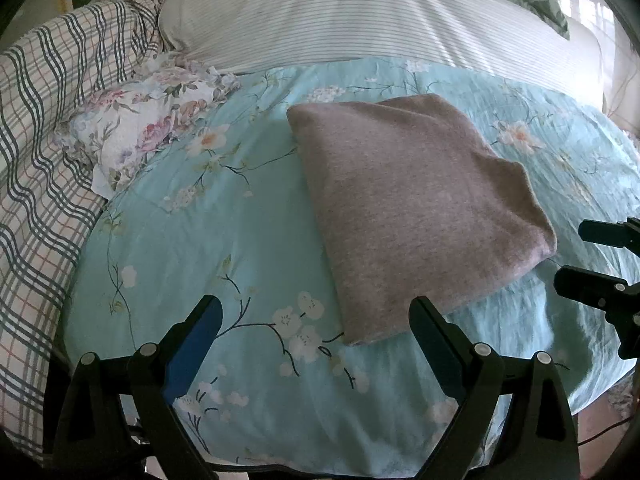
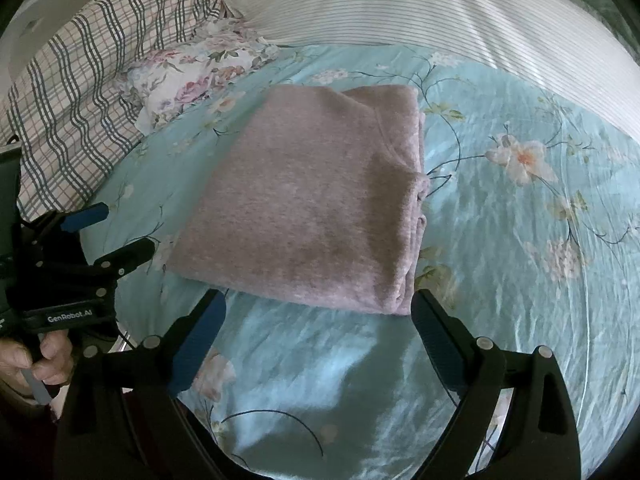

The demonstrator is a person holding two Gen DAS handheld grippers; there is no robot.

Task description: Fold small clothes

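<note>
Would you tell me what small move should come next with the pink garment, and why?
Probably draw both hand-held grippers back. The pink garment already lies folded in a neat rectangle on the bedsheet, and the left hand-held gripper and right hand-held gripper are open, holding nothing.

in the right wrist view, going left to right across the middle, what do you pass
the other tongs, the left ones, held open → folded pinkish-grey garment → bare stretch of the light blue flowered sheet
</note>
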